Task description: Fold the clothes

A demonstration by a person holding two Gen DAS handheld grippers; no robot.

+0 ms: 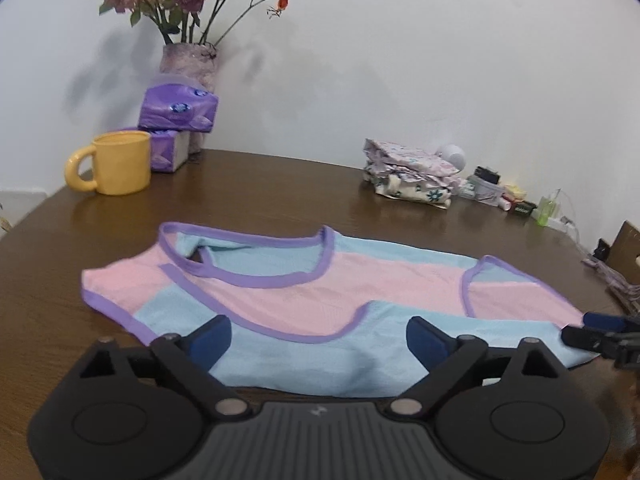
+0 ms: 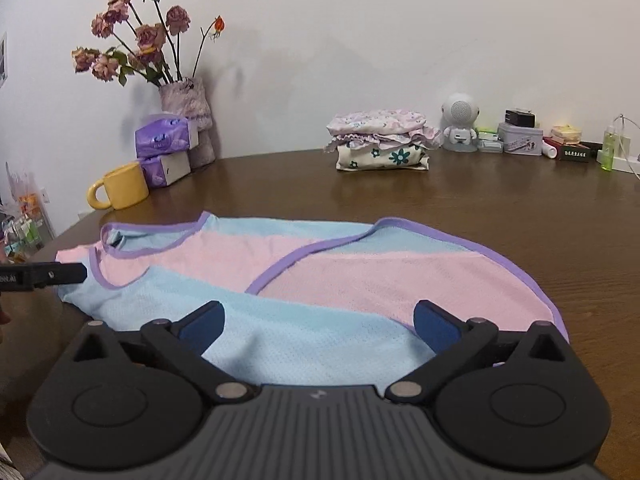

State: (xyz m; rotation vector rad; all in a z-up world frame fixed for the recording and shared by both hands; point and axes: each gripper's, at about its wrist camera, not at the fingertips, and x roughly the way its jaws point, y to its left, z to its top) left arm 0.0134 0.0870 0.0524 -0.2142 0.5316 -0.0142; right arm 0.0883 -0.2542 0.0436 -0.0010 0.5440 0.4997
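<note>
Biggest worry: snagging only the top layer. Thin mesh-looking knit, folded over on itself, so a shallow pinch near the front hem probably lifts one layer and drags the fold apart. Could also slide on that glossy brown worktop (image 1: 280, 184) instead of creasing, leaving a crooked fold. Uneven pull between the two sides likely skews it too, since the top already lies a bit askew.

Left tool (image 1: 319, 338): spread wide, blue pads either side of the near blue edge, nothing pinched. Right tool (image 2: 319, 326): same deal, wide apart over the front edge, not gripping anything. Can't tell whether the pads touch the fabric or just hover over it.

Sleeveless top (image 1: 304, 292) lying flat in the middle of the worktop, right in front of both tools. Pink and light blue bands, purple trim around neckline and armholes. Looks partly folded, with one trimmed edge crossing diagonally over the body in the right wrist view. Slight hump in the blue part nearest the tools, small wrinkles by the neck opening.

Well apart at the back: yellow mug (image 1: 114, 162), tissue packs (image 1: 178, 110), vase of dried roses (image 1: 188, 62), stack of folded clothes (image 2: 380, 142). Not much risk of knocking those unless a fold gets flung far.
</note>
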